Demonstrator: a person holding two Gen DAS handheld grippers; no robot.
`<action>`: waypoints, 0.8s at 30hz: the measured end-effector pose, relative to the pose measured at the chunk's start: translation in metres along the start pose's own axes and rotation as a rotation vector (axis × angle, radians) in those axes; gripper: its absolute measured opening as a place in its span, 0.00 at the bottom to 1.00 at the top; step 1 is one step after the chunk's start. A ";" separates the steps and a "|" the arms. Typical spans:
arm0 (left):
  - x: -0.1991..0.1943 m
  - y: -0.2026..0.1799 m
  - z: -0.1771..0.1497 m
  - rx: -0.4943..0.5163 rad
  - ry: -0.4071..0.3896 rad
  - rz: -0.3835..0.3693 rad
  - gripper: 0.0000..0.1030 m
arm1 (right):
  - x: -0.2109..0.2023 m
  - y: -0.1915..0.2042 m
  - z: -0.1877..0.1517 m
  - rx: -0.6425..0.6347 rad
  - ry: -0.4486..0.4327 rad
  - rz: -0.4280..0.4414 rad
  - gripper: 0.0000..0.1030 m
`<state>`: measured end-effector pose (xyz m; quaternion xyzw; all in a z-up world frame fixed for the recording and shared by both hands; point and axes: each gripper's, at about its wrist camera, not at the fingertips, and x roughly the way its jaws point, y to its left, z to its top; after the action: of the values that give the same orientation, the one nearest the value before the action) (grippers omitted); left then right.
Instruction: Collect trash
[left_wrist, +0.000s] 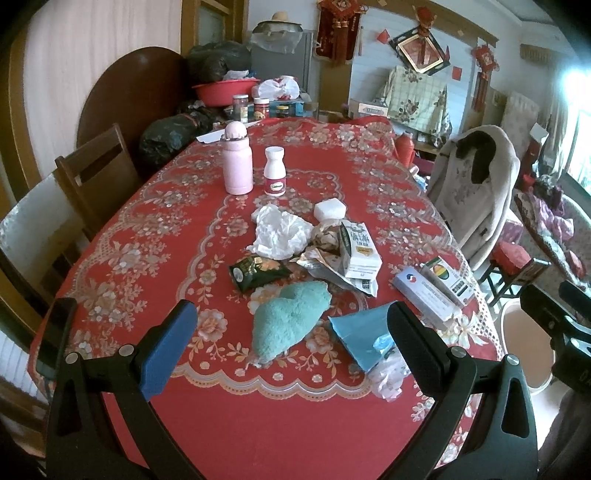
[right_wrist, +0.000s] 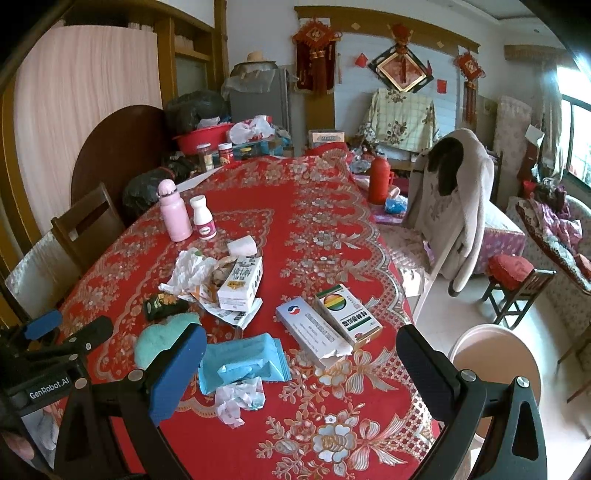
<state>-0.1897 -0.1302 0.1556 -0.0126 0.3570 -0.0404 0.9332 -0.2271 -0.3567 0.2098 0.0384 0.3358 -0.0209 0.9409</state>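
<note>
The trash sits mid-table on the red tablecloth (left_wrist: 166, 229): a crumpled white tissue (left_wrist: 279, 230), a dented milk carton (left_wrist: 358, 251) at its 3 o'clock, torn wrappers (left_wrist: 332, 269) beneath, a dark green snack packet (left_wrist: 256, 273) at 7 o'clock. Nearer lie a blue wipes pack (right_wrist: 243, 363) and a small tissue wad (right_wrist: 240, 400). The pink bin (right_wrist: 495, 373) stands off the table's edge; its contents are probably hidden. The left gripper (left_wrist: 291, 332) and right gripper (right_wrist: 301, 354) both gape wide, holding nothing.

Both your wrist cameras look forward and down along open fingers from the near edge of the red-clothed table (left_wrist: 155, 229), held above it. Your left view faces its middle; your right view (right_wrist: 325, 206) sits further right. Both share the litter pile.
</note>
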 end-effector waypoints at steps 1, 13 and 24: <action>0.000 0.000 0.000 -0.001 0.001 0.000 0.99 | -0.001 0.000 0.000 0.004 -0.003 0.000 0.99; -0.004 0.006 0.002 -0.015 -0.004 -0.002 0.99 | -0.002 0.006 0.001 0.011 -0.005 0.002 0.99; -0.004 0.007 0.003 -0.015 -0.006 -0.003 0.99 | -0.001 0.010 0.002 0.008 0.003 0.008 0.99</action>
<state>-0.1905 -0.1225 0.1597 -0.0203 0.3544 -0.0390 0.9341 -0.2262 -0.3468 0.2123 0.0434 0.3371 -0.0182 0.9403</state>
